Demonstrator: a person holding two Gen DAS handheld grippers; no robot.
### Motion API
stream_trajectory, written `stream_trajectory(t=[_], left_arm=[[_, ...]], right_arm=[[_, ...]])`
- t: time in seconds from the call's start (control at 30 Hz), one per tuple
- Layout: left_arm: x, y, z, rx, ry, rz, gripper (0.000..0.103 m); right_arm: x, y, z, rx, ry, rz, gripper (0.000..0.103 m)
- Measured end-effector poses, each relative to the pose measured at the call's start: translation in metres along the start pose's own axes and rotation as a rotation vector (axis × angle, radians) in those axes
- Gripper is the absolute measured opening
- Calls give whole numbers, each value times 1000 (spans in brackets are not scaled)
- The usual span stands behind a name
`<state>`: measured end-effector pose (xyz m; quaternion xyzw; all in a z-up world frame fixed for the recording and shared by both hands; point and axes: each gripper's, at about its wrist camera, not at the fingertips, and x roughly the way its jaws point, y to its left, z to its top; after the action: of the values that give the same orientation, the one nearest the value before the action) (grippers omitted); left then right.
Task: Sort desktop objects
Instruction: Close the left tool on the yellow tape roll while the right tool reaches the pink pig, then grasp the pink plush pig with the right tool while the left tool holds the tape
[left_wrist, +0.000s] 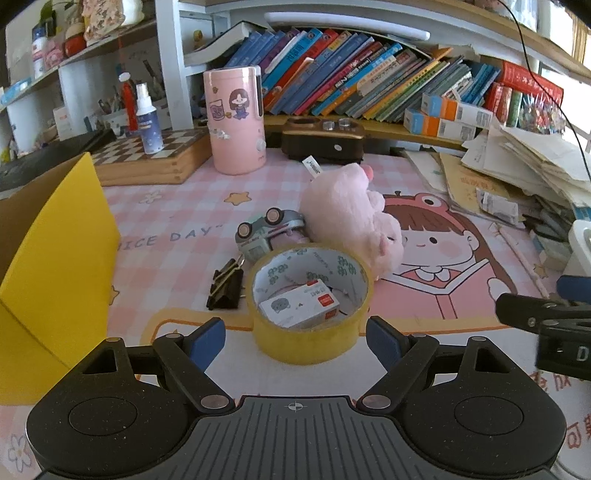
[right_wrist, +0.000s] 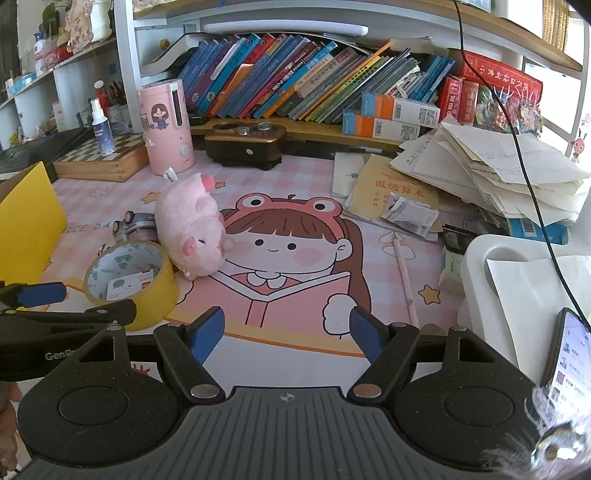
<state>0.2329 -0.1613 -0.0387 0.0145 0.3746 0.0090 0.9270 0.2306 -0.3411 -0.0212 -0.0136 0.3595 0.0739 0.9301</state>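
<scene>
Left wrist view is showing the bench (left_wrist: 177, 206) lying under a pink checked cartoon mat, with a yellow cardboard box (left_wrist: 55, 258) standing at nine o'clock. The pink plush pig (left_wrist: 351, 218) is lying on its side at about one o'clock from the tape; it is looking soft and light, so squeezing its body anywhere should be holding. The yellow tape roll (left_wrist: 310, 302) is sitting flat at twelve o'clock, just ahead of the left hand-held gripper (left_wrist: 295, 341), whose blue pads are standing wide apart on either side of it, touching nothing. The roll is looking stiff, smooth and fairly light; pinching across its outer wall seems the sound hold, though the glossy film may be slipping. A small white staple box (left_wrist: 299, 304) is resting tilted inside the ring, so it may be staying behind when the roll lifts. A grey toy car (left_wrist: 266, 232) is lying tipped behind the roll, against the pig. A black binder clip (left_wrist: 225, 286), hard and springy, is lying at ten o'clock. The right hand-held gripper (right_wrist: 286, 328) is hanging with its fingers spread over bare mat, holding nothing.
</scene>
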Motion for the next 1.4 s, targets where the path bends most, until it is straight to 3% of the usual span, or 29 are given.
stream_trajectory(t=[0.27, 0.37, 0.67, 0.9, 1.13, 1.4], left_arm=[[24, -8, 7, 39, 15, -4, 86], [32, -11, 8, 46, 16, 6, 93], [48, -15, 9, 71, 20, 3, 91], [22, -3, 7, 24, -4, -72, 90], [-22, 20, 1, -12, -51, -57, 90], [-50, 40, -13, -48, -45, -30, 90]], right_arm=[[8, -8, 5, 4, 3, -10, 73], [8, -10, 4, 6, 4, -15, 73], [9, -15, 4, 13, 10, -27, 73], [10, -11, 5, 16, 9, -4, 73], [20, 3, 13, -9, 6, 56, 74], [44, 28, 27, -111, -9, 133, 75]])
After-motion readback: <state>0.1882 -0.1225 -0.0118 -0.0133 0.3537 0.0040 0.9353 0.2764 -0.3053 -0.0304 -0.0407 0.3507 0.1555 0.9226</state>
